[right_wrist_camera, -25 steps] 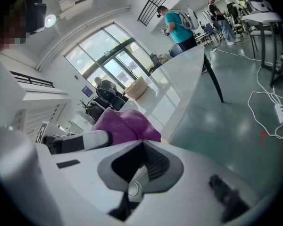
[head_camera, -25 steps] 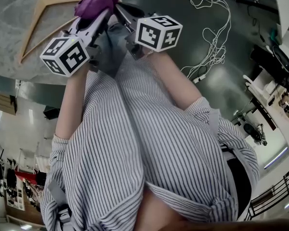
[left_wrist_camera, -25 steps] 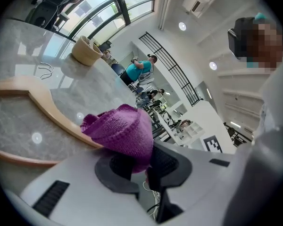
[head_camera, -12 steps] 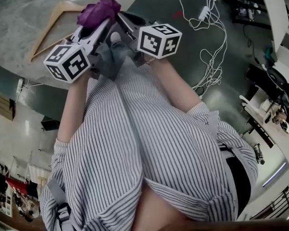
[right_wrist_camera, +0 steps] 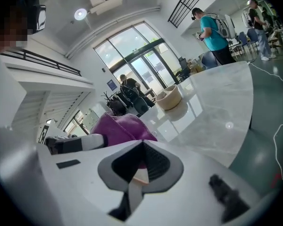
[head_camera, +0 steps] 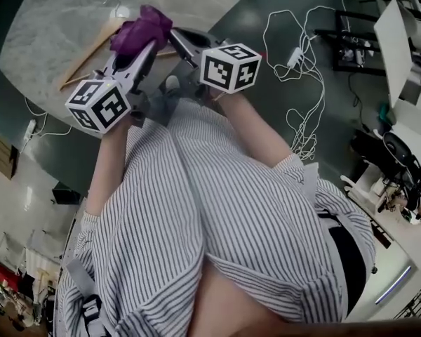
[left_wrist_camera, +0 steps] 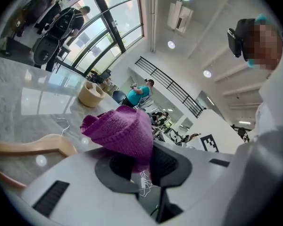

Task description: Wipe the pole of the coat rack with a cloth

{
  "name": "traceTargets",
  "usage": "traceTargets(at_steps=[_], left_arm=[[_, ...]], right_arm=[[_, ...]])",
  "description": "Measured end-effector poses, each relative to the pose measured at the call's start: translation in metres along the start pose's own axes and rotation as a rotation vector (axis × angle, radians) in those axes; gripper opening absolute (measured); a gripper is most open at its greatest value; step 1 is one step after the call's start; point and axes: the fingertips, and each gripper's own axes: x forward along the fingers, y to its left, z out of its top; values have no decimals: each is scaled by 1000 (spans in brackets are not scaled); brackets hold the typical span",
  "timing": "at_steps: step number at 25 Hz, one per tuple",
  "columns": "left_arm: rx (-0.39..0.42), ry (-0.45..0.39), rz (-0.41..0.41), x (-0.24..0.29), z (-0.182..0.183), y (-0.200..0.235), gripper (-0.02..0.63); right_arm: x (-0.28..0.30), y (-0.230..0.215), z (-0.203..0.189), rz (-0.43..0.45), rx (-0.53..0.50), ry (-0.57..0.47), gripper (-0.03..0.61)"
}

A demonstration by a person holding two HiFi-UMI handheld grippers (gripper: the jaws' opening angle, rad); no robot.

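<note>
Cloth: the purple knit cloth (left_wrist_camera: 122, 133) stood bunched at the tip of the left gripper (head_camera: 144, 45), above the marble table (head_camera: 56, 20).
Left jaws: clamped on the cloth's lower fold.
Right jaws: the right gripper (right_wrist_camera: 140, 147) was pressed together, holding nothing.
Pole: no coat rack in sight.
Handling: it looked soft, light and floppy; I'd grip a thick fold.
</note>
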Motion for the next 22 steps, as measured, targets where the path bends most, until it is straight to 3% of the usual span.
traceTargets(at_steps=[12,22], left_arm=[[86,-193,64,-32,65,3,80],[147,-262,88,-51,76,0,80]], right_arm=[[7,37,61,85,-161,-77,14],[13,60,75,154,-201,-120,14]])
